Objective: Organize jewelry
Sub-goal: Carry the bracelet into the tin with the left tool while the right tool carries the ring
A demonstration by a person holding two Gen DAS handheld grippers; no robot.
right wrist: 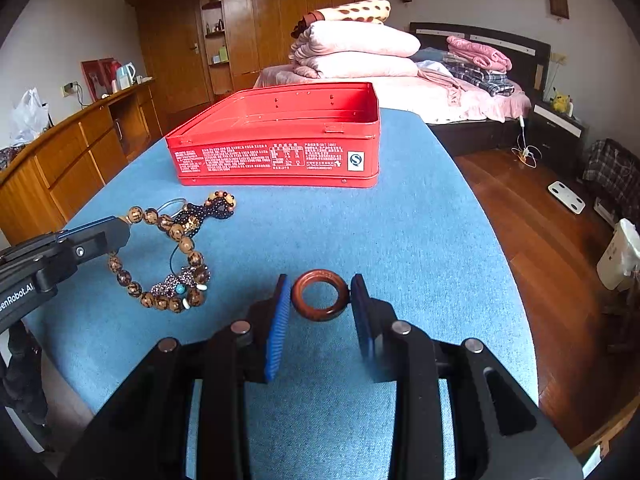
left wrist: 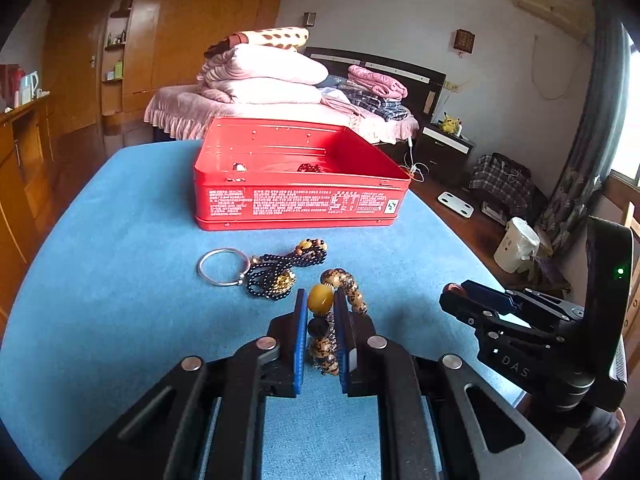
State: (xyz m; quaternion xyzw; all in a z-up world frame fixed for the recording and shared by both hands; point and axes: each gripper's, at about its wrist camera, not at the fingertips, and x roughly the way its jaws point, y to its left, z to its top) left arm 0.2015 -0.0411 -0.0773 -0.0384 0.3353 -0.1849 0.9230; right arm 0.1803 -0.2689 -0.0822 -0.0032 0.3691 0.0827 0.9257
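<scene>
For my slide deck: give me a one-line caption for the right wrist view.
Right tongs gripping a brown wooden ring above the blue tabletop, the open red tin ahead.

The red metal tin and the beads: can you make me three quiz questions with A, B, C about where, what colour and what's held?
1. Where is the silver bangle?
A in the red metal tin
B on the blue cloth in front of it
C on the bed

2. What colour is the ring in the right tongs?
A brown
B green
C white

3. What do the left tongs hold?
A nothing
B the silver bangle
C the spotted brown bead bracelet

Answers: 1 B, it lies on the blue cloth before the red metal tin; 2 A, wooden brown; 3 C, beads sit clamped between the pads.
</scene>
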